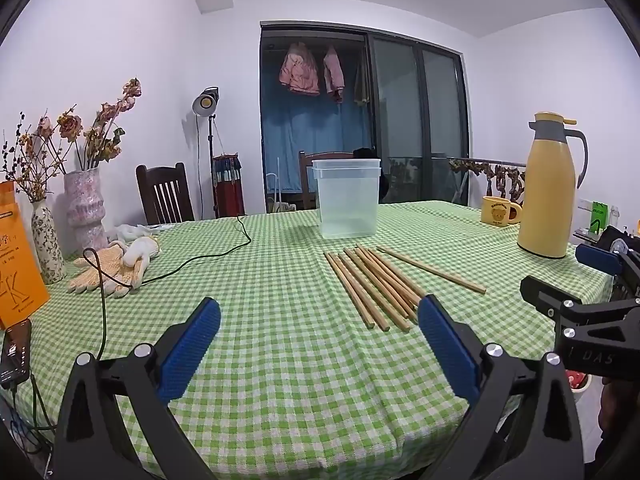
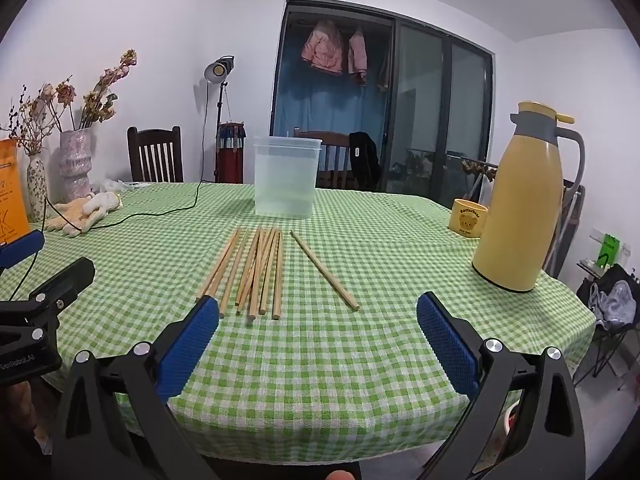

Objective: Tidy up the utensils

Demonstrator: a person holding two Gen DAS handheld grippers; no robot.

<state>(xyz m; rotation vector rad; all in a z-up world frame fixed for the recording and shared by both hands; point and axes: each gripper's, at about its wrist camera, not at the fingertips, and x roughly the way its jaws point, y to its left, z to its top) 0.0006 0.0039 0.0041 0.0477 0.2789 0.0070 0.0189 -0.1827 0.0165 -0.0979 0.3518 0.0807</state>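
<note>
At the bottom of each wrist view, a gripper stands spread wide and holds nothing: the left gripper and the right gripper both hover low over the checked table. Just past the fingertips, mid-frame, lies a bunch of chopsticks, side by side and partly crossing, with one stray chopstick just to their right, apart from the bunch. Beyond them, at centre, stands a clear container, upright. Toward the right edge stand a yellow jug and a mug; gloves lie left.
</note>
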